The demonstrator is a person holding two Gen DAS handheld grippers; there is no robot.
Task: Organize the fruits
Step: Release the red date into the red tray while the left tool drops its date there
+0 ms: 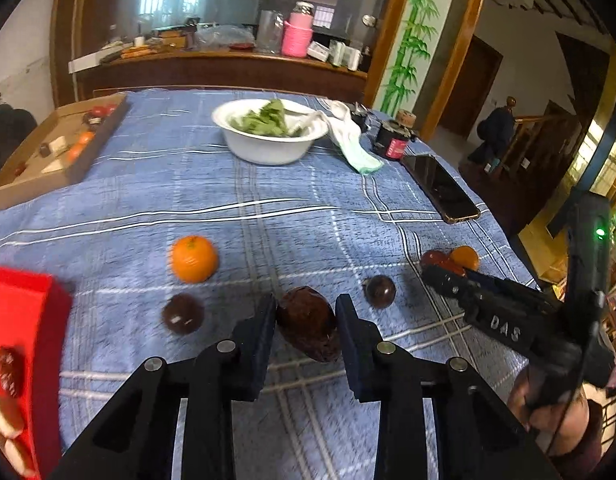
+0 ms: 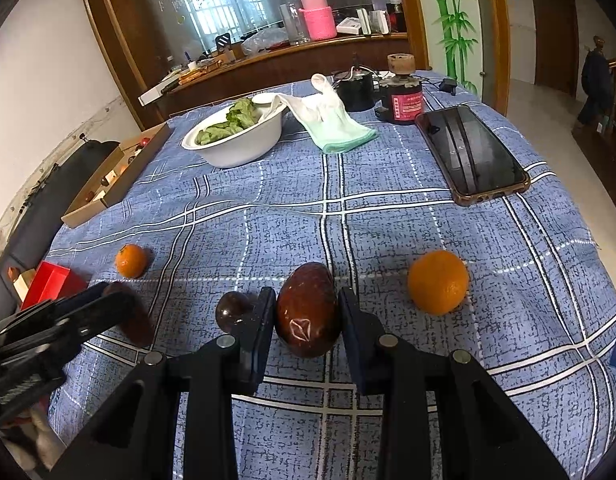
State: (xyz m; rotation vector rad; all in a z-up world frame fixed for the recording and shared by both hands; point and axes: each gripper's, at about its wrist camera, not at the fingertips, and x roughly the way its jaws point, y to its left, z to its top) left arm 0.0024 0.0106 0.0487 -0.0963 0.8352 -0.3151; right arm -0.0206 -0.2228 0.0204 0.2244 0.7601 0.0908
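Note:
My left gripper (image 1: 306, 312) is shut on a dark brown avocado (image 1: 308, 328) resting on the blue checked cloth. An orange (image 1: 194, 258), a dark round fruit (image 1: 183, 313) and another dark round fruit (image 1: 380, 291) lie around it. My right gripper (image 2: 308, 308) is shut on a second brown avocado (image 2: 308, 308). A dark round fruit (image 2: 232, 309) lies just left of it, an orange (image 2: 437, 282) to its right, a small orange (image 2: 131, 260) far left. The left gripper (image 2: 88, 320) shows at the left, the right gripper (image 1: 447, 276) at the right.
A red box (image 1: 16, 344) stands at the left edge. A white bowl (image 1: 268, 148) of greens, a white cloth (image 2: 327, 120), a phone (image 2: 471, 152), a dark jar (image 2: 401, 96) and a cardboard tray (image 1: 48, 156) sit farther back. The table edge runs along the right.

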